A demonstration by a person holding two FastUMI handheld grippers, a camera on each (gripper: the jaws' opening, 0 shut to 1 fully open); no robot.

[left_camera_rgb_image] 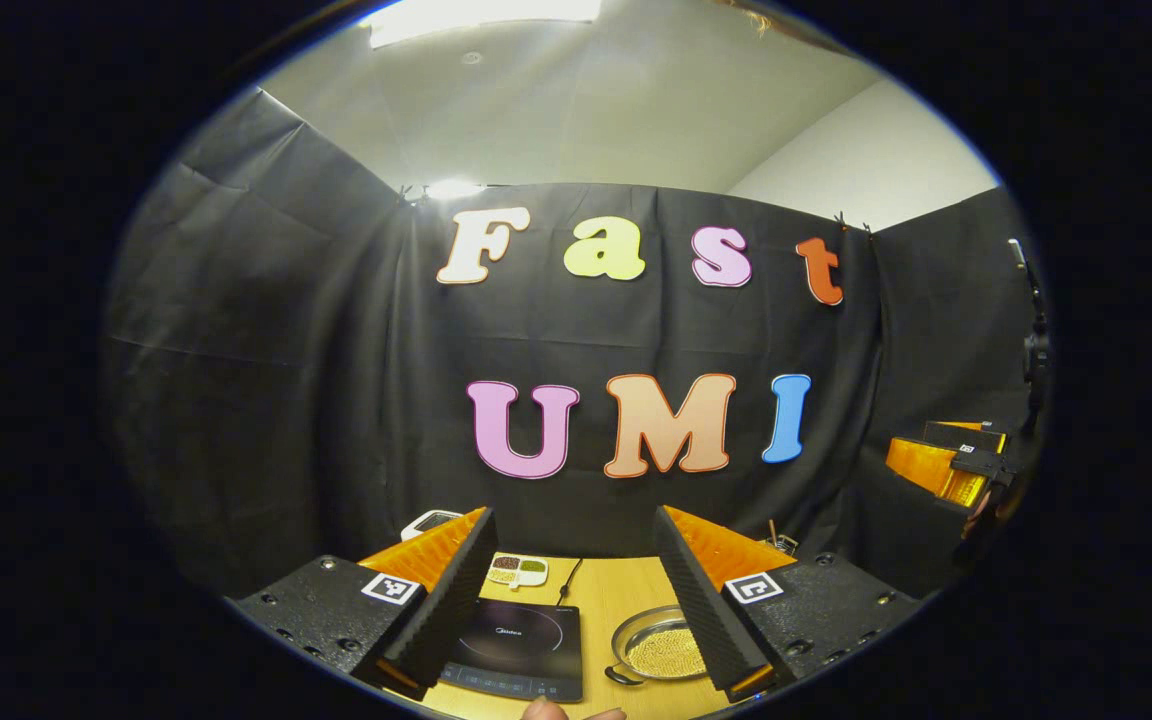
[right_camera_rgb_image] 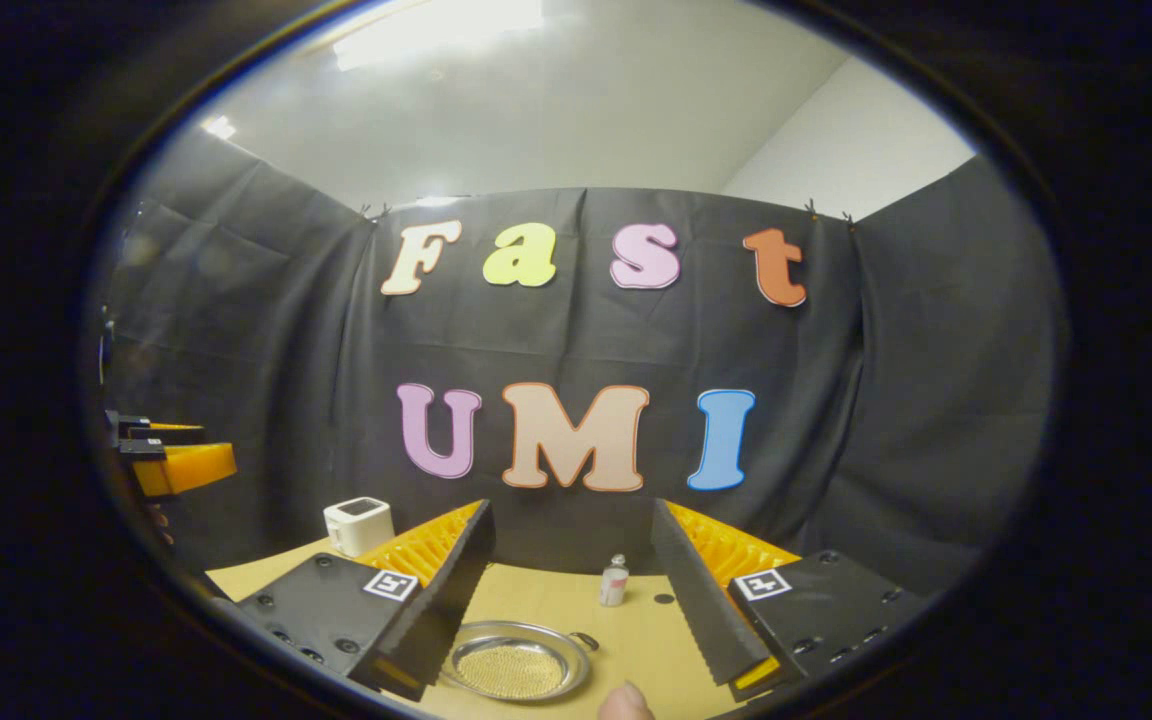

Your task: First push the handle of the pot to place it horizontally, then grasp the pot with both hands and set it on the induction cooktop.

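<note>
Left gripper view, own tool: left gripper point(left_camera_rgb_image: 576, 590) spread wide at the bottom of the frame, nothing between its fingers, held above the table point(left_camera_rgb_image: 626, 590).
Left gripper view, cooktop: induction cooktop point(left_camera_rgb_image: 521, 645) lies flat at lower centre, seen in the gap between the fingers, its cable running toward the back of the table.
Left gripper view, pot: pot point(left_camera_rgb_image: 658, 648) sits on the table just right of the cooktop, apart from it, partly hidden behind the right-hand finger; a small dark handle shows at its lower left rim.
Left gripper view, other items: sectioned dish point(left_camera_rgb_image: 517, 570) with green and brown contents behind the cooktop; white appliance point(left_camera_rgb_image: 428, 521) at the left, mostly behind the finger.
Left gripper view, far right edge: right gripper point(left_camera_rgb_image: 951, 462) appears at mid height, raised; its opening cannot be told from here.
Right gripper view, own tool: right gripper wide apart at the bottom of the frame, holding nothing.
Right gripper view, pot: same pot at lower centre, resting on the table, one handle at its upper right rim; neither finger touches it.
Right gripper view, other items: small bottle point(right_camera_rgb_image: 614, 581) upright behind the pot; the white appliance at lower left.
Right gripper view, left edge: the left gripper at mid height.
Both views, bottom edge: a fingertip point(right_camera_rgb_image: 624, 703) of the person shows.
</note>
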